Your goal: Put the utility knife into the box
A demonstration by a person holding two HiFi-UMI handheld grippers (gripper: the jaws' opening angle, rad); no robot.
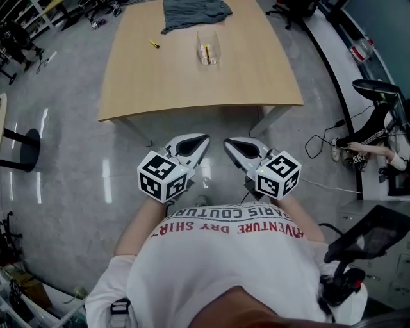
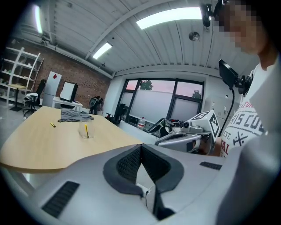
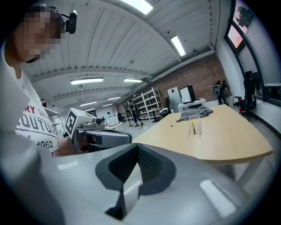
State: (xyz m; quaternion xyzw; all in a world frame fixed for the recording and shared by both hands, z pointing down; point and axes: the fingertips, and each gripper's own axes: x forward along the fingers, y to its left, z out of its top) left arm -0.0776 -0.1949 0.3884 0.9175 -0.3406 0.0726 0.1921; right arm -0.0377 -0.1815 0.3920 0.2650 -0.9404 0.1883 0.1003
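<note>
A small yellow utility knife (image 1: 154, 44) lies on the wooden table (image 1: 256, 77), left of a clear plastic box (image 1: 208, 48) that has a yellow item standing in it. Both grippers hang in front of the table's near edge, close to my chest and far from the knife. My left gripper (image 1: 204, 137) is shut with nothing in it, and my right gripper (image 1: 226, 141) is shut and empty too. The left gripper view shows the knife (image 2: 52, 125) and the box (image 2: 86, 130) far off. In the right gripper view the knife (image 3: 171, 124) and the box (image 3: 196, 127) are just as distant.
A grey cloth (image 1: 192, 13) lies at the table's far edge behind the box. A black round stand (image 1: 22, 150) is on the floor to the left. Cables (image 1: 327, 144) and a seated person's leg (image 1: 375, 150) are to the right, with office chairs beyond the table.
</note>
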